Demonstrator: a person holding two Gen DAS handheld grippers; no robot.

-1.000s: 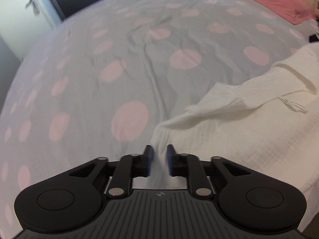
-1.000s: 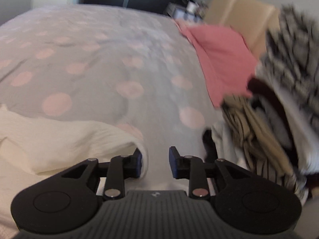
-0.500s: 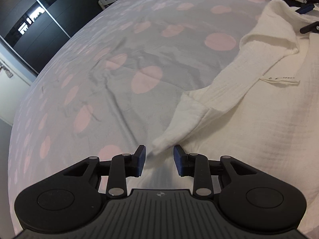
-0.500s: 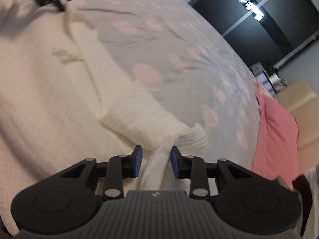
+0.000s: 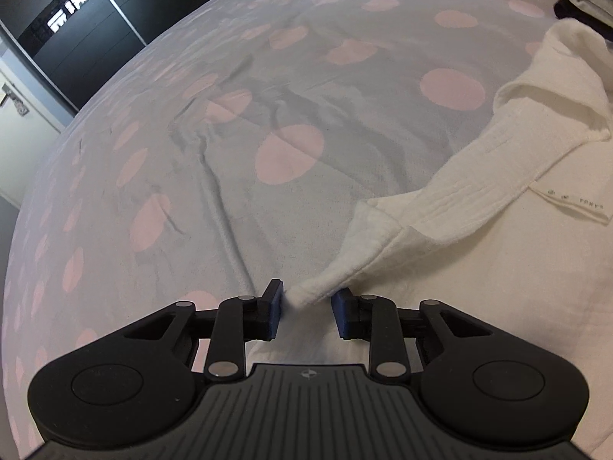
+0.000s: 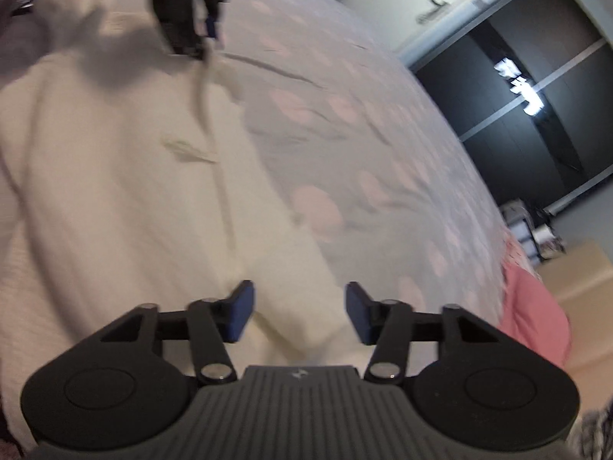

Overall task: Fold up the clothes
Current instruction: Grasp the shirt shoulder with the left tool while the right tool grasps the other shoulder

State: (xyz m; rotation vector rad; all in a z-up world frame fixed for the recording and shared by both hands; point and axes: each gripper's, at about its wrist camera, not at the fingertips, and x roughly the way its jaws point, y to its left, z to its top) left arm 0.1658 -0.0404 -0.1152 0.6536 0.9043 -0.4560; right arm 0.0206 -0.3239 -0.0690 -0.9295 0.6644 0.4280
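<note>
While both tools hover over the white garment (image 5: 479, 268), spread on the dotted bedspread (image 5: 268, 96), neither grips: the left gripper (image 5: 308, 312) stands parted around a cloth corner tip; the right gripper (image 6: 299, 314) gapes wide above an edge. Whichever fold comes, pinching deep past the tip should stop it slipping. Left view alone shows the care label (image 5: 571, 205); right view, blurred, shows the other tool overhead.

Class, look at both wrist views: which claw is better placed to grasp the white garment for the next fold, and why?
Left. The left claw is open with a corner of the white garment already lying between its pads. The right claw is open wider over flat cloth, with no edge between its pads.
</note>
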